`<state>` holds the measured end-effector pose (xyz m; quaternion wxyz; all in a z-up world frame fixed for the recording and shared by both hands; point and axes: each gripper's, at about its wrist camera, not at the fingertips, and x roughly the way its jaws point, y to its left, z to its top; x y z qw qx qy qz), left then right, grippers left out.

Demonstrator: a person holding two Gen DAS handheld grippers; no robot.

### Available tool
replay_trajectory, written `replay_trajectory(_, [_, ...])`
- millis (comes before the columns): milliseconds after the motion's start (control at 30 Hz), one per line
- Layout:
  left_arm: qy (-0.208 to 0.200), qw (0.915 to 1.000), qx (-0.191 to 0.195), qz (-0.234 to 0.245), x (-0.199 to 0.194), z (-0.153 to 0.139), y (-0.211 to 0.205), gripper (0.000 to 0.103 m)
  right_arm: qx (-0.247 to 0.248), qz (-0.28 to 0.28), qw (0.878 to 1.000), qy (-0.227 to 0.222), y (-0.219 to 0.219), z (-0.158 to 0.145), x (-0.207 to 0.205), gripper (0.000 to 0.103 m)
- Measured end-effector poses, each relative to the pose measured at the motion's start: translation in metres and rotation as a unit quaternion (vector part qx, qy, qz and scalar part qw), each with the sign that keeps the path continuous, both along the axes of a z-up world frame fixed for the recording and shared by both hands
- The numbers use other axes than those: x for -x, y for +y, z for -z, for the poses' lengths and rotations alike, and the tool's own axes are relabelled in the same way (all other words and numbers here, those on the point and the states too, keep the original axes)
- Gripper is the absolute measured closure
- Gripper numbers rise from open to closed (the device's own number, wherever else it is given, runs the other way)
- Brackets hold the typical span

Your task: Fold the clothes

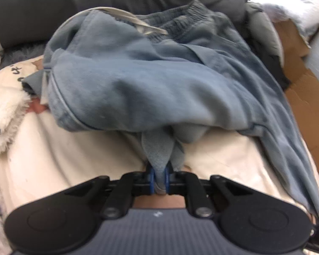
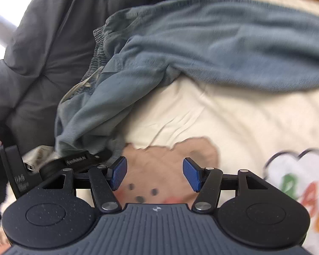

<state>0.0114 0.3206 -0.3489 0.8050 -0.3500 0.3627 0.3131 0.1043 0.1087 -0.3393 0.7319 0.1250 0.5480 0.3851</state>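
A blue-grey pair of trousers (image 1: 142, 80) with a ribbed elastic waistband lies crumpled on a cream bed sheet (image 1: 53, 153). My left gripper (image 1: 158, 177) is shut on a pinched fold of this fabric at the heap's near edge. In the right wrist view the same trousers (image 2: 212, 48) stretch across the top, one bunched end hanging down at the left. My right gripper (image 2: 154, 173) stands open over a brown bear print on the sheet (image 2: 202, 110), nothing between its blue pads (image 2: 118, 173). The left gripper's black body (image 2: 78, 161) shows at the lower left of that view.
A dark grey quilt (image 1: 95, 4) lies behind the trousers. A white fluffy blanket (image 1: 4, 114) is at the left, brown cardboard (image 1: 304, 97) at the right edge. The sheet carries a coloured cloud print (image 2: 302, 187) at the lower right of the right wrist view.
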Motion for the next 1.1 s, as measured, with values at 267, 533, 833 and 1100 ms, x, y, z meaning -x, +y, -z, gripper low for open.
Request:
replay_trajectory(267, [-0.023,0.9990,0.033,0.019,0.010,-0.025,-0.005,0.095,-0.061,-0.018,0.994,0.089,0.025,0.025,-0.015,0.038])
replay_trajectory(533, [-0.034,0.9976,0.038,0.046,0.015,-0.048,-0.011,0.095,-0.116,0.032,0.969,0.215,0.033,0.073,-0.020,0.038])
replay_trajectory(833, [-0.013,0.9975,0.014,0.068,0.021,-0.068,-0.009,0.095,-0.146,0.041,0.948,0.281,0.055,0.090,-0.012,0.037])
replay_trajectory(1100, [0.044,0.9986,-0.005,0.028,0.031,-0.062,0.014,0.095,-0.119,0.016,0.953,0.280,0.083,0.084,-0.004,0.038])
